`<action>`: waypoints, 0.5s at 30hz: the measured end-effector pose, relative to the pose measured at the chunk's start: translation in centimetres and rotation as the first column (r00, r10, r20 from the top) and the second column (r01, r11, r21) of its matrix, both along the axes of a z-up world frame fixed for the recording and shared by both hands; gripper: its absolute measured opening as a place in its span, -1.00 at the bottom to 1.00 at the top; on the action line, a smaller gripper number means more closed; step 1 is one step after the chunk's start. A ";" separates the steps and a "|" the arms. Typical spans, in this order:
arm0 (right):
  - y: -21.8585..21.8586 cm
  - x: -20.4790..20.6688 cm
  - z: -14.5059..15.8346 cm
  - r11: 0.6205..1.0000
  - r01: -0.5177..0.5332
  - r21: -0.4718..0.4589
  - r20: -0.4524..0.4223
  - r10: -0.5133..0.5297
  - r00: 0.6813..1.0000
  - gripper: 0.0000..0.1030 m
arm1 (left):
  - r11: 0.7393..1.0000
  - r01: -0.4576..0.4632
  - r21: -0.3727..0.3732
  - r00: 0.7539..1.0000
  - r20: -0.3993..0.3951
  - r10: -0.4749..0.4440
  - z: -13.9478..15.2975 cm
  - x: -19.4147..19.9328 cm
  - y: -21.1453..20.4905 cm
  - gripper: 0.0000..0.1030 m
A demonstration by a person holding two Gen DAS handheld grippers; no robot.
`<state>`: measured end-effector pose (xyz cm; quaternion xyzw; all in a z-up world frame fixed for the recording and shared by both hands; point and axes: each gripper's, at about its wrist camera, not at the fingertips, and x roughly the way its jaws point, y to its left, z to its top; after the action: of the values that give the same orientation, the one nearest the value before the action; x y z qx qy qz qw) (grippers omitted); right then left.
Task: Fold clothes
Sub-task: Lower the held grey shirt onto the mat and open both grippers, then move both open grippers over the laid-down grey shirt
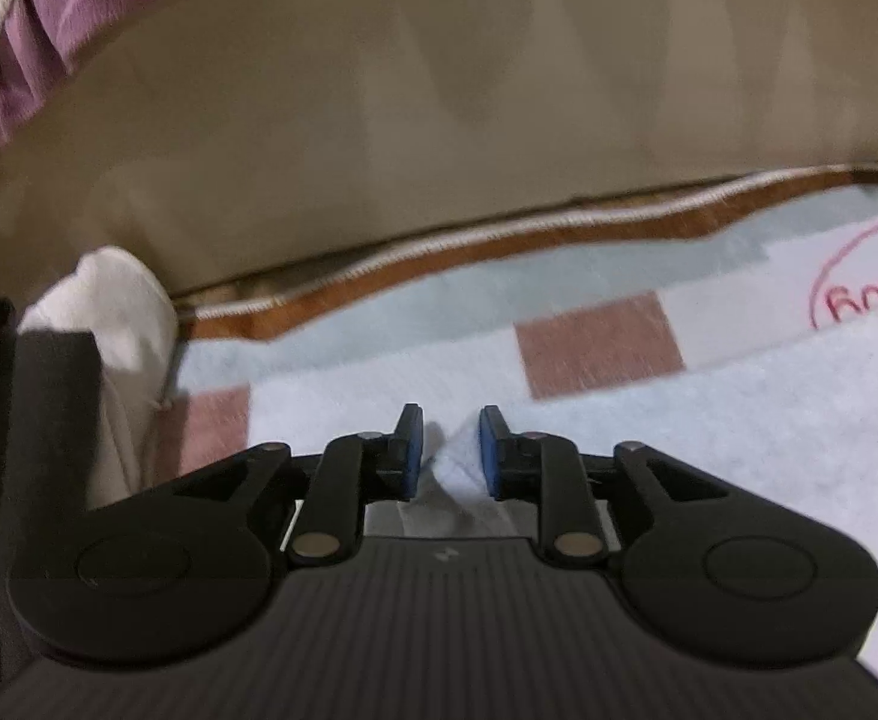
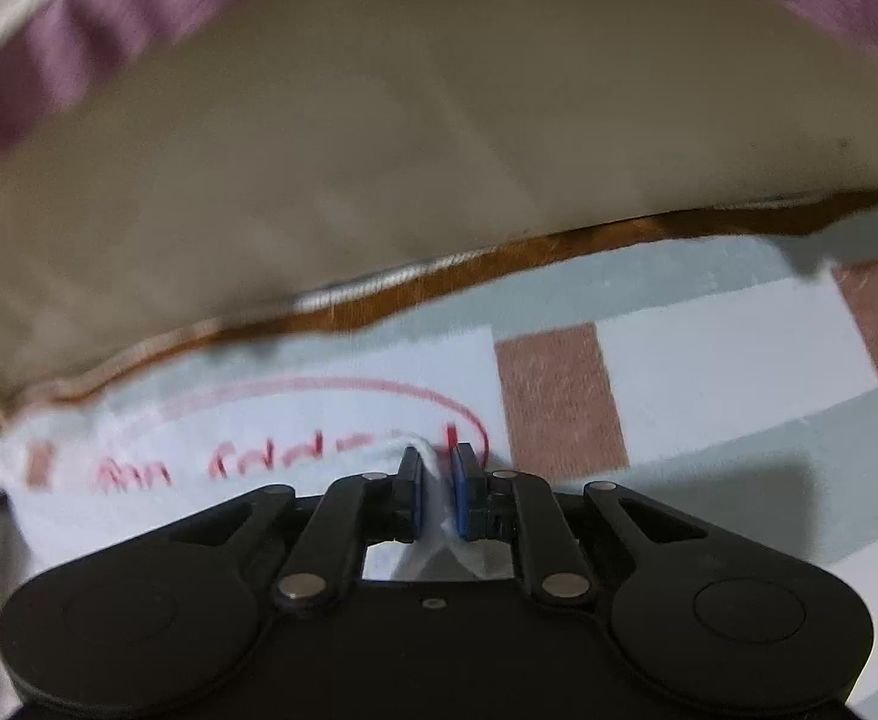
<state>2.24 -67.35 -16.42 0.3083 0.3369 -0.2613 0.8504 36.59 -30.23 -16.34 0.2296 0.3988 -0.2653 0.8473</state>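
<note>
Pale blue checked towel with pink squares, orange border and red lettering lies flat on beige surface; left gripper part-open, fold of towel between blue pads, contact unclear; right gripper pinched narrow on raised towel fold; purple fleece cloth beyond, blurred.

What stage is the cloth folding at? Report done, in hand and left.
Done: nothing looks folded; the checked cloth lies spread flat on the beige surface.
In hand: the right gripper is shut on a pinch of that cloth beside the red lettering. The left gripper straddles a raised ridge, jaws apart.
Left: close the left, then lift and fold over. The purple garment waits untouched.
</note>
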 end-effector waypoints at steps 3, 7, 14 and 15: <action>-0.8 -0.9 0.6 0.999 0.031 0.027 0.080 -0.034 0.996 -0.55 | 0.998 -0.009 -0.070 0.999 0.041 0.012 1.2 0.2 0.4 -0.58; 1.3 -1.8 1.1 0.998 0.017 0.060 0.147 -0.026 0.989 -0.27 | 0.979 -0.010 -0.203 1.000 0.027 0.015 3.4 -1.0 2.2 -0.57; 12.2 -2.8 1.3 0.987 -0.130 0.098 0.183 0.111 0.977 -0.24 | 0.942 -0.033 -0.334 0.998 -0.054 0.016 4.6 -9.2 11.1 -0.32; 13.7 -3.0 1.4 0.983 -0.151 0.103 0.188 0.130 0.973 -0.24 | 0.946 -0.034 -0.323 0.999 -0.042 0.022 4.4 -10.7 12.6 -0.32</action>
<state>-0.76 -53.61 -15.04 0.3551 0.2939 -0.1513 0.8745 25.88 -17.61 -11.94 0.0769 0.3693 -0.3194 0.8693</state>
